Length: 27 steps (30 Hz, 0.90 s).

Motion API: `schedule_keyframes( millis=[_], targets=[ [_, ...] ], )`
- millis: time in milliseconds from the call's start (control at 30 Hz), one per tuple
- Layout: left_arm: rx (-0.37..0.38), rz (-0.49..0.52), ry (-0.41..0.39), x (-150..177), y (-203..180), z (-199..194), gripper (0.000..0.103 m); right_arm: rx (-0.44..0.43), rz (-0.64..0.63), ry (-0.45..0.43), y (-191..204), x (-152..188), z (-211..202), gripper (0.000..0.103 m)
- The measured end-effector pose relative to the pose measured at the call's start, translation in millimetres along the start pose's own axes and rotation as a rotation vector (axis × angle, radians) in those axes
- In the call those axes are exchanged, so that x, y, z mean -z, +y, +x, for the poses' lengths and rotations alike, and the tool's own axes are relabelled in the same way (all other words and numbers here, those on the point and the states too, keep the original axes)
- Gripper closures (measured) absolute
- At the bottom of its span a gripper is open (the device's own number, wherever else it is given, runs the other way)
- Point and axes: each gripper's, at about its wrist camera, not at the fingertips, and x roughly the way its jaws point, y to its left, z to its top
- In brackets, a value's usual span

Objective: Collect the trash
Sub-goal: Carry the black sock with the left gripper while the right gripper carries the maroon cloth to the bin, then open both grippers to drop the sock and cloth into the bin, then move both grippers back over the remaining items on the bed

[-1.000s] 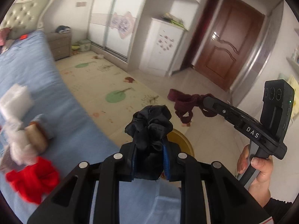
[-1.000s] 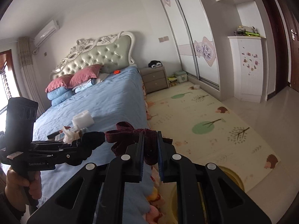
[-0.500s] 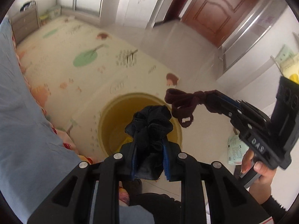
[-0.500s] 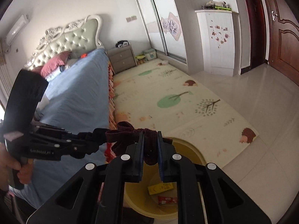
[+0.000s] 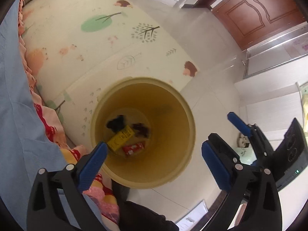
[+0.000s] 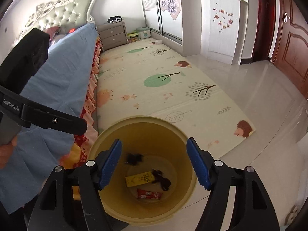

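A yellow trash bin (image 5: pixel 184 115) (image 6: pixel 173 129) stands on the floor beside the bed. At its bottom lie a black scrunchie (image 5: pixel 116 123) (image 6: pixel 134 158), a dark red scrunchie (image 5: pixel 142 129) (image 6: pixel 161 180), a yellow packet (image 5: pixel 120 137) (image 6: pixel 140 178) and a red wrapper (image 5: pixel 133 147) (image 6: pixel 149 194). My left gripper (image 5: pixel 154 163) is open and empty above the bin. My right gripper (image 6: pixel 154 163) is open and empty above the bin; it also shows in the left wrist view (image 5: pixel 223 132).
The bed with a blue cover (image 6: pixel 63 80) and a frilled patterned skirt (image 5: pixel 48 127) borders the bin on the left. A patterned play mat (image 6: pixel 154 80) covers the floor beyond. A nightstand (image 6: pixel 112 35), wardrobe (image 6: pixel 165 5), white cabinet (image 6: pixel 219 25) and brown door (image 5: pixel 256 13) stand farther off.
Both grippers swung from over the bed to above the bin and opened. The black scrunchie and the dark red scrunchie dropped out of them into the bin.
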Motion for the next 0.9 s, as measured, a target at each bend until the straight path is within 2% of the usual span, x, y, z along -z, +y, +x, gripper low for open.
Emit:
schedule_keyframes(
  millis=[100,267,533,633,733,900],
  targets=[
    [-0.012,0.071,-0.05,4.2,-11.3,-10.1,0.005,-0.015,0.01,-0.004,-3.2,-0.3,-5.2,0.035],
    [0.023,0.116,-0.091,12.6,-24.0,-22.9,0.005,-0.006,-0.004,-0.024,3.6,-1.9,-16.7,0.035],
    [0.004,0.216,-0.19,33.4,-44.8,-57.9,0.005,-0.021,0.018,-0.057,9.0,-3.4,-37.4,0.035],
    [-0.006,0.231,-0.266,44.4,-46.1,-79.6,0.005,-0.05,0.016,-0.096,15.8,-3.5,-51.4,0.035],
    [-0.014,0.228,-0.344,58.9,-43.5,-104.2,0.005,-0.074,-0.022,-0.177,30.2,-0.3,-69.1,0.026],
    [-0.088,0.259,-0.472,90.4,-36.0,-147.9,0.005,-0.131,-0.054,-0.254,57.6,-3.0,-89.5,0.019]
  ],
)
